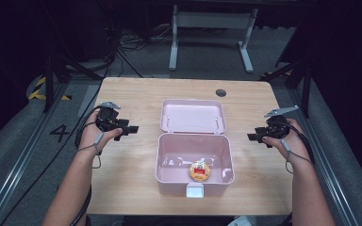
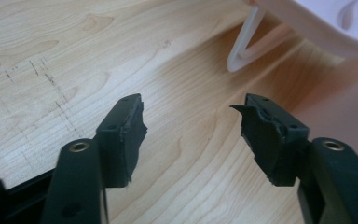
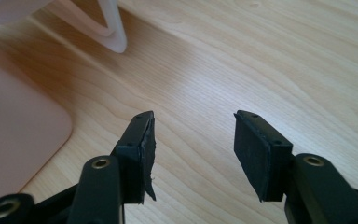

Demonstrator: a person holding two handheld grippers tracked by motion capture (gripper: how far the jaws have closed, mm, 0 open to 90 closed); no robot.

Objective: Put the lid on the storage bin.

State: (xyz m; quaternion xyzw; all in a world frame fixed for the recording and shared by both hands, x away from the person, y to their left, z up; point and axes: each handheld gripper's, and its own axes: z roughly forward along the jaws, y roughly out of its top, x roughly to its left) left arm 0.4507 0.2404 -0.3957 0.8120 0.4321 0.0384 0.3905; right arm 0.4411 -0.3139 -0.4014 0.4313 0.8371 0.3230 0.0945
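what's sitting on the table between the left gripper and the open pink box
Nothing: in the high view, bare wooden table separates the left gripper from the pink box. The left gripper view shows bare wood too.

Pale wooden table point(image 1: 136, 94) on grey floor point(image 1: 207, 56); white desk frame point(image 1: 212, 21) behind; dark surroundings.

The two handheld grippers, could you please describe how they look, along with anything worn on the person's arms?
Both the left gripper and right gripper are black, each topped by a grey three-cornered plate, with a dark cable trailing back along the forearm. Their jaws are blocky black arms with brass-coloured fittings; the dark pads look worn, with ragged edges. The forearms are bare, with no sleeves in sight.
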